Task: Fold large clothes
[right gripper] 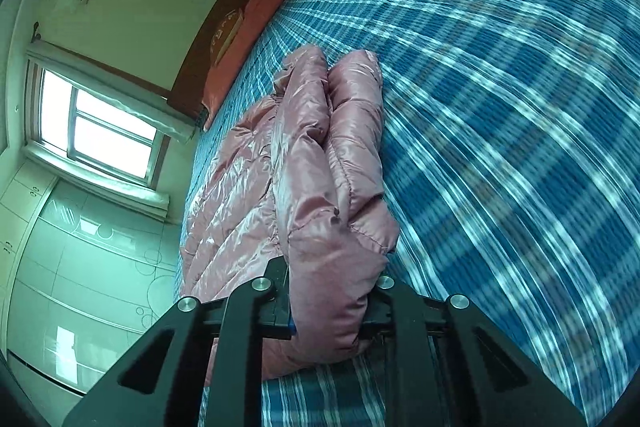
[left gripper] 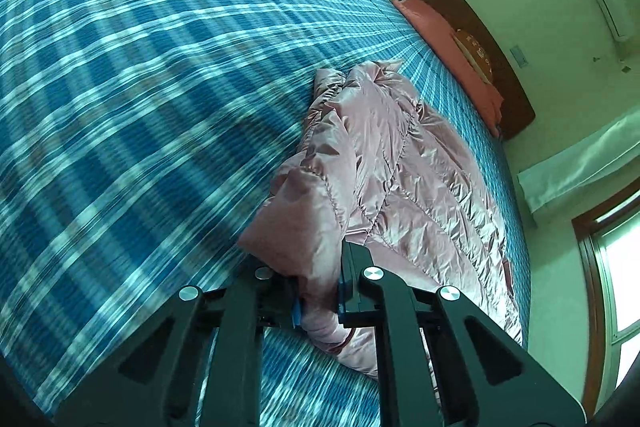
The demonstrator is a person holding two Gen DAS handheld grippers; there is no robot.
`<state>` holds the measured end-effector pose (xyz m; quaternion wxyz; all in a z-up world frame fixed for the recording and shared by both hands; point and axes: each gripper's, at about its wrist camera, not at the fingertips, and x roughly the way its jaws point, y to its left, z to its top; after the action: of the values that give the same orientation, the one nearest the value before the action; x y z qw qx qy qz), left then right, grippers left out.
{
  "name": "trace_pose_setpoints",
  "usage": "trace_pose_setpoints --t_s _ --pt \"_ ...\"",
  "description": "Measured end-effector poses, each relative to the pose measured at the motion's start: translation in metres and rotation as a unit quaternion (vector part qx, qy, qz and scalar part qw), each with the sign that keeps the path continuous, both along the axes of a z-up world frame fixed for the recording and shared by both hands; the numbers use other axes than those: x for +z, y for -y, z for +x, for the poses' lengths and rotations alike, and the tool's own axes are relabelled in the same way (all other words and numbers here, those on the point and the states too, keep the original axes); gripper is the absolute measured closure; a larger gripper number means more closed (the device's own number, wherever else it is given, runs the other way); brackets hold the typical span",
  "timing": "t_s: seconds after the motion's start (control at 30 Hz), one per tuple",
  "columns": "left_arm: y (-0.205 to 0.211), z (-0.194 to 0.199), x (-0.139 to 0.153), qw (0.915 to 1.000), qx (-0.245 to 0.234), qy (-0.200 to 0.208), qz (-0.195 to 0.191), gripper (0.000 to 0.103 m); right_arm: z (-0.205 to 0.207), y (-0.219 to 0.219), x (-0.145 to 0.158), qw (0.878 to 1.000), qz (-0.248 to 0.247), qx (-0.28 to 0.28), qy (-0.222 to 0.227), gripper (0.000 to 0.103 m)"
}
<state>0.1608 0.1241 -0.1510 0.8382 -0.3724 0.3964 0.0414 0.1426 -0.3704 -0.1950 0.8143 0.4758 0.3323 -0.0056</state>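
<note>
Pink jacket [left gripper: 400, 163] (shiny); blue-white plaid bedsheet [left gripper: 140, 67].

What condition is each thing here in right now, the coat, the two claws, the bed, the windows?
Pink puffer jacket: bunched, partly lifted.
Left gripper: shut on jacket fabric.
Right gripper: shut on jacket fabric.
Plaid bedsheet: spread flat.
Pillow: lying by the headboard.
Window: appears closed.

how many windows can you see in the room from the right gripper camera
1. A single window shows in the right wrist view, on the wall at the left, beyond the pink jacket and the plaid bed. The fisheye frame and the right gripper may hide others.
</note>
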Motion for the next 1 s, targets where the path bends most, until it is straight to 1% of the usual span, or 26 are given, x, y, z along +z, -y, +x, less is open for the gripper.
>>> trace_pose_setpoints --t_s 0.17,0.27,0.4,0.47,0.5,0.57,0.67,0.8,0.9,0.97,1.0 --pt "-0.008 -0.029 -0.001 1.0 -0.004 -0.003 0.004 0.092 -0.026 -0.005 -0.002 1.0 -0.008 0.006 -0.004 0.086" --pt "-0.01 -0.044 -0.004 1.0 -0.007 -0.005 0.005 0.092 -0.035 -0.003 -0.005 1.0 -0.003 0.004 -0.005 0.086" --pt "-0.012 -0.05 -0.005 0.9998 -0.016 -0.006 0.012 0.092 -0.04 -0.002 -0.009 1.0 -0.003 0.007 -0.007 0.086" --pt "-0.014 -0.051 -0.007 0.9997 -0.018 -0.007 0.013 0.087 -0.037 0.001 -0.009 1.0 -0.001 0.01 -0.009 0.083" --pt "-0.016 -0.054 -0.008 0.9997 -0.019 -0.009 0.014 0.085 -0.042 0.003 -0.013 1.0 0.001 0.01 -0.009 0.081" --pt "-0.017 -0.058 -0.008 0.9995 -0.019 -0.01 0.023 0.078 -0.046 0.002 -0.013 1.0 -0.003 0.009 -0.014 0.076" --pt "-0.019 -0.061 -0.007 0.9992 -0.019 -0.008 0.033 0.074 -0.049 0.006 -0.015 1.0 -0.004 0.009 -0.015 0.073" --pt "-0.018 -0.059 -0.009 0.9989 -0.023 -0.012 0.039 0.073 -0.057 0.006 -0.018 1.0 -0.001 0.008 -0.014 0.071" --pt "-0.02 -0.06 -0.011 0.999 -0.019 -0.018 0.037 0.067 -0.065 0.006 -0.018 1.0 -0.002 0.005 -0.017 0.067" --pt "-0.022 -0.063 -0.009 0.9988 -0.015 -0.021 0.042 0.061 -0.072 0.009 -0.017 1.0 -0.006 0.0 -0.018 0.061" --pt "-0.024 -0.065 -0.008 0.9987 -0.014 -0.021 0.045 0.061 -0.076 0.011 -0.015 1.0 -0.011 -0.002 -0.019 0.061"
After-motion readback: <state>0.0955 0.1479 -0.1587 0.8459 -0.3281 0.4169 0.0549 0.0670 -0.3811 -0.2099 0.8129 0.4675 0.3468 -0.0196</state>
